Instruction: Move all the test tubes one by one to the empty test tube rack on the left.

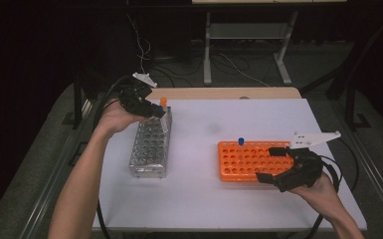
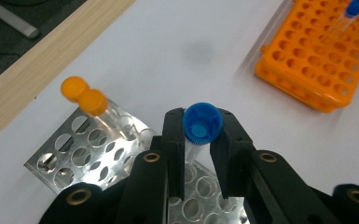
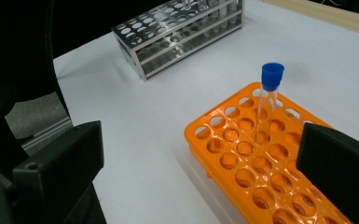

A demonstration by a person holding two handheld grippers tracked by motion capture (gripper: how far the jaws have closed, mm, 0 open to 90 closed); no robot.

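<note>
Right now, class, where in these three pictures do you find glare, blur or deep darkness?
High view: the room behind the white table is nearly black. Left gripper view: the shiny metal tube rack glares, and the orange-capped tubes look smeared. Right gripper view: the right gripper's near black jaws are soft, while the blue-capped clear tube is sharp.

My right gripper (image 3: 200,172) has its two black jaws spread wide, with nothing between them but the orange rack (image 3: 242,154) on the white table (image 3: 158,107). One clear tube with a blue cap (image 3: 271,93) stands upright in a hole near that rack's far edge. Farther off sits the metal rack (image 3: 177,32), well apart from the orange one.
</note>
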